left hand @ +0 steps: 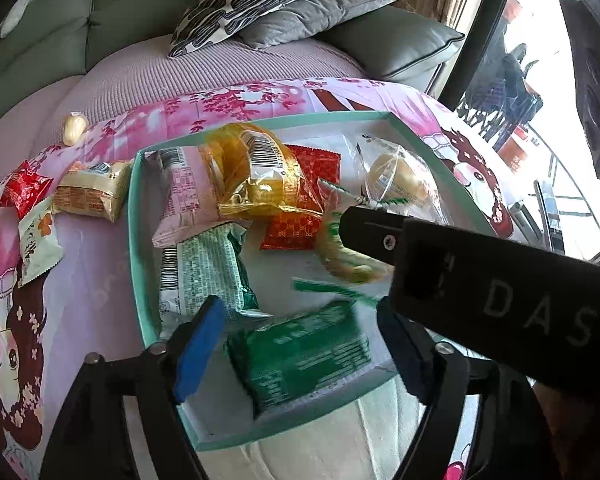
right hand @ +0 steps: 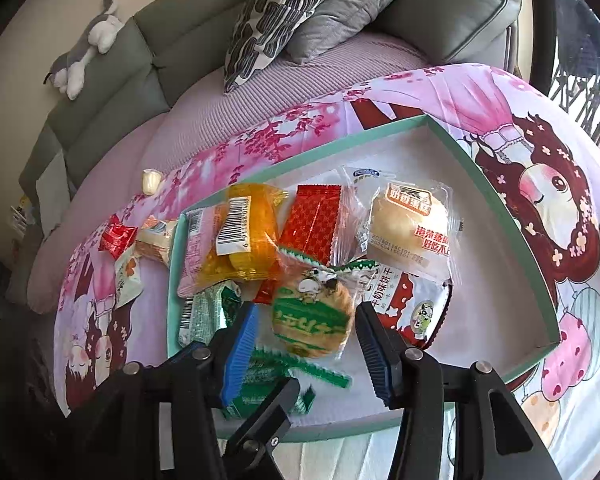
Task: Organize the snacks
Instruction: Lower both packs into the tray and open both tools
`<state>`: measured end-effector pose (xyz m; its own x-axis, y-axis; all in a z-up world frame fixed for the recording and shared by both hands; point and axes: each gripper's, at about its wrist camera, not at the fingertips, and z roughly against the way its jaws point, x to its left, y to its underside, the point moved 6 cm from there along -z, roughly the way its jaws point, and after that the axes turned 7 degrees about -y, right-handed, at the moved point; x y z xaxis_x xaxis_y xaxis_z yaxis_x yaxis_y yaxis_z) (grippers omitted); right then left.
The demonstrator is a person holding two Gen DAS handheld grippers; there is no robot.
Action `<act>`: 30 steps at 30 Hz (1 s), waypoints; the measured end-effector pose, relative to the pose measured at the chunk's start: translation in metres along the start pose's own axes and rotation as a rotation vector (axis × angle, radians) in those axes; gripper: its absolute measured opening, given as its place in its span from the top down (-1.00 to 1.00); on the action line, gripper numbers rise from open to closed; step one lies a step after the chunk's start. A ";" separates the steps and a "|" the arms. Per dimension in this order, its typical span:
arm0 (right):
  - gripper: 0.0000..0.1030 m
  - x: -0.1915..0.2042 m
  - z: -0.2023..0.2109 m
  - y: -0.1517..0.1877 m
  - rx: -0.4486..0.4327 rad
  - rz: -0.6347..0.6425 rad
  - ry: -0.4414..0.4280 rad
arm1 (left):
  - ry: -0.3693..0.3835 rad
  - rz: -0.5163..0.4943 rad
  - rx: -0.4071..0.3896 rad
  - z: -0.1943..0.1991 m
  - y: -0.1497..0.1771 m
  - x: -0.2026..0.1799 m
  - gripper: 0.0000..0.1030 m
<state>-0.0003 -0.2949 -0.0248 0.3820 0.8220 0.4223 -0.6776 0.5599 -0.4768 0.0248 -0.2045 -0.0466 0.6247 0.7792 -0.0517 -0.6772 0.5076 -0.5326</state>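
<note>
A teal-rimmed white tray (left hand: pixel 134 220) on a cartoon cloth holds several snack packets. My left gripper (left hand: pixel 300 312) stands open over the tray's near corner. A dark green packet (left hand: pixel 300 356) lies flat between its blue pads (left hand: pixel 198 348), clear of both. My right gripper (right hand: pixel 307 312) is open around a round cookie in a clear, green-edged wrapper (right hand: pixel 312 316), its pads close beside it; in the left wrist view that cookie packet (left hand: pixel 348 264) is blurred under the right gripper's black housing (left hand: pixel 500 288). An orange packet (right hand: pixel 244 236), a red foil packet (right hand: pixel 316 224) and a wrapped bun (right hand: pixel 404 220) lie behind.
Left of the tray on the cloth lie a red packet (left hand: pixel 24 192), a cream packet (left hand: pixel 92 196), a white-and-green packet (left hand: pixel 40 244) and a small pale sweet (left hand: pixel 74 130). Patterned and grey cushions (left hand: pixel 260 0) lean on the sofa behind. A plush toy (right hand: pixel 88 44) lies on the sofa back.
</note>
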 end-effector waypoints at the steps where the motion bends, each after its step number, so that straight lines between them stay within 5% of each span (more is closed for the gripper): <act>1: -0.08 0.001 0.000 0.000 -0.001 0.002 0.002 | 0.001 0.002 -0.002 0.001 0.000 0.001 -0.56; 13: -0.08 -0.006 0.006 -0.004 -0.022 -0.018 0.012 | -0.035 0.072 -0.036 0.012 -0.005 0.030 -0.56; 30: -0.08 -0.001 0.003 -0.002 -0.012 0.000 0.015 | -0.213 0.399 -0.088 0.033 0.008 0.141 -0.58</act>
<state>-0.0012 -0.2967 -0.0219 0.3915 0.8233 0.4111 -0.6699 0.5613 -0.4861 0.0951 -0.0788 -0.0303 0.2218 0.9702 -0.0978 -0.8072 0.1264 -0.5766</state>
